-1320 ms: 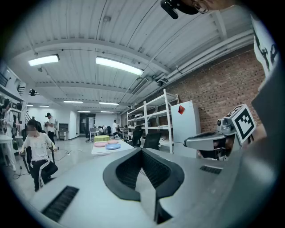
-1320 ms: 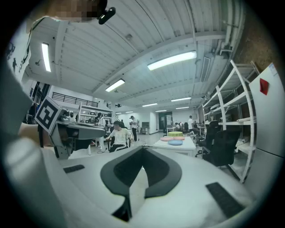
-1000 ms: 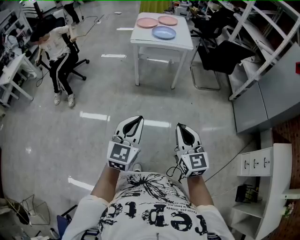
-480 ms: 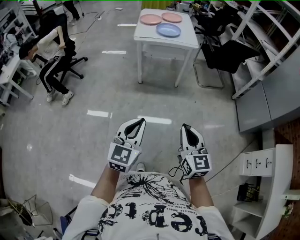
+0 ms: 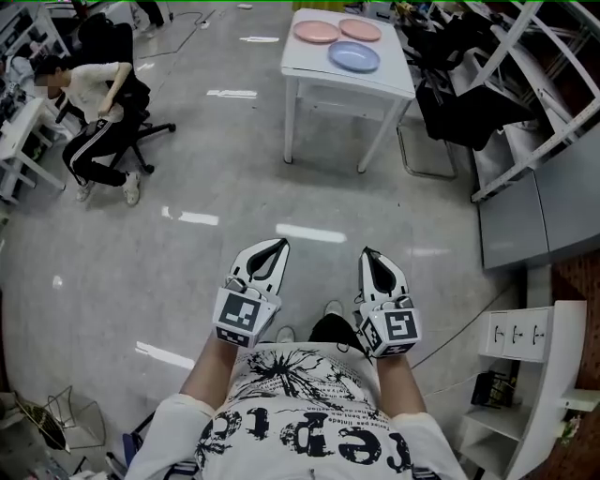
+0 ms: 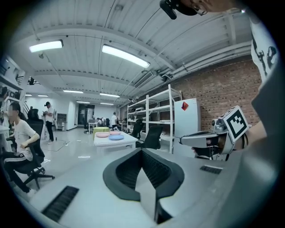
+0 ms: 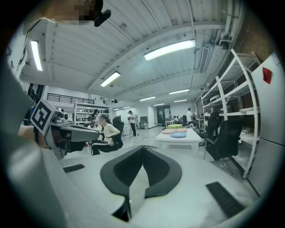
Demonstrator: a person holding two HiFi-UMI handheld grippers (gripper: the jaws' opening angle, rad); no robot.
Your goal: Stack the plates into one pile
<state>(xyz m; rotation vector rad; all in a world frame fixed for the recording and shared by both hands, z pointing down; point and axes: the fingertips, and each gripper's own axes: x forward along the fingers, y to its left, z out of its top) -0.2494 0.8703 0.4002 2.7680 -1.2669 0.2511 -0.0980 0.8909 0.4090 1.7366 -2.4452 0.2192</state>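
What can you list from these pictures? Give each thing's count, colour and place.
Pink plates: two, pink, side by side at the table's far edge.
Blue plate: one, blue, on the table, nearer than the pink ones.
Table: one, white, far ahead across the floor.
Seated person: one, white top, far left.
Black chair: one, black, right of the table.
Drawer unit: one, white, lower right.
Left gripper: one, white and black, shut, empty.
Right gripper: one, white and black, shut, empty.
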